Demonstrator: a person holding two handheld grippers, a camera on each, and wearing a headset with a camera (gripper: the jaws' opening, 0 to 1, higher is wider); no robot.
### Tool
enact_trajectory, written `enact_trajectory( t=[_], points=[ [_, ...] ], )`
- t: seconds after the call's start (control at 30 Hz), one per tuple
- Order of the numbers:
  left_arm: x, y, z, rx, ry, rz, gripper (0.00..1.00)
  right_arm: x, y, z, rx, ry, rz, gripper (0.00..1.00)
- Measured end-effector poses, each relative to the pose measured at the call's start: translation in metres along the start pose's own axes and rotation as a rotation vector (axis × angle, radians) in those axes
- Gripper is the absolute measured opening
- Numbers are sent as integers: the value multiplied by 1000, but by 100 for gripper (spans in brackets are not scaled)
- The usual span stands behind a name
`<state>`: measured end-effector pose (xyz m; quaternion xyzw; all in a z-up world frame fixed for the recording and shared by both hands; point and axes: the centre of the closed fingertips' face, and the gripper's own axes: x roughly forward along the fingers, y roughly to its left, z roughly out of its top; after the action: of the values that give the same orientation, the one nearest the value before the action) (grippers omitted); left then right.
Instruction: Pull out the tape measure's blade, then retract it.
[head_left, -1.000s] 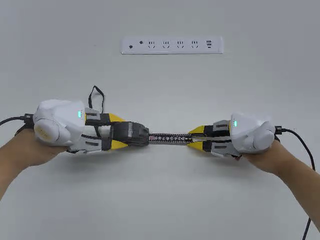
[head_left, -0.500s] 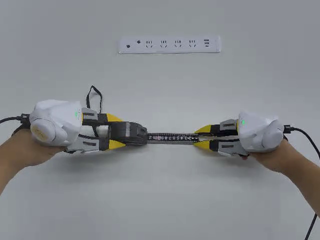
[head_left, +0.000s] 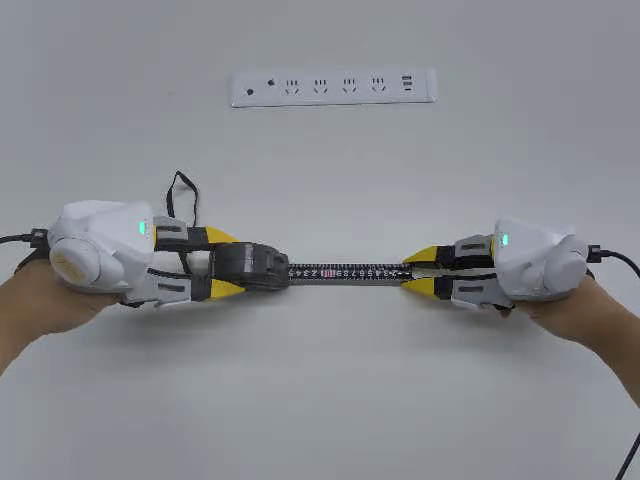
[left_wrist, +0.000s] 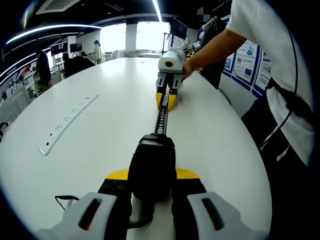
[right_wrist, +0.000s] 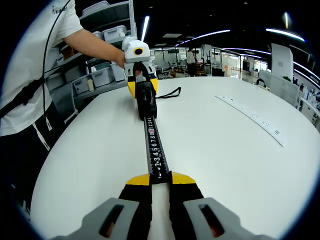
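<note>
Head view: I see one tape measure (head_left: 258, 268), its body clamped between the fingers of my left gripper (head_left: 228, 264), with its rear hidden behind them. Its blade (head_left: 345, 272) runs straight out into the fingers of my right gripper (head_left: 415, 272), which pinch it narrow. The end hook is hidden between them. One black strap (head_left: 183, 195) loops just beyond the left fingers. One power strip (head_left: 333, 87) lies on the counter (head_left: 320, 390), well beyond both pairs.

blade (head_left: 350, 271) tip: hidden inside right hand-held gripper (head_left: 406, 273) | blade numerals, head view: too small | cable (head_left: 615, 257): cut by edge
</note>
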<state>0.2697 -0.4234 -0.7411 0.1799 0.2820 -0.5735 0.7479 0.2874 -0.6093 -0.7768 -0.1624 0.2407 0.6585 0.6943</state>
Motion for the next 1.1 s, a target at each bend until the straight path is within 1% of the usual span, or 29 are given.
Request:
enact_trajectory(
  t=[0.13, 0.3, 0.5, 1.1],
  points=[
    [0, 0, 0, -1, 2, 0, 26, -7, 1, -3, -5, 6, 0, 9],
    [0, 0, -1, -1, 4, 1, 26, -14, -2, -7, 10, 2, -10, 9],
    [0, 0, -1, -3, 10, 0, 26, -23, -5, -14, 11, 2, -14, 9],
    [0, 0, -1, -9, 10, 0, 26, -43, -8, -29, 24, 2, -27, 9]
  ],
)
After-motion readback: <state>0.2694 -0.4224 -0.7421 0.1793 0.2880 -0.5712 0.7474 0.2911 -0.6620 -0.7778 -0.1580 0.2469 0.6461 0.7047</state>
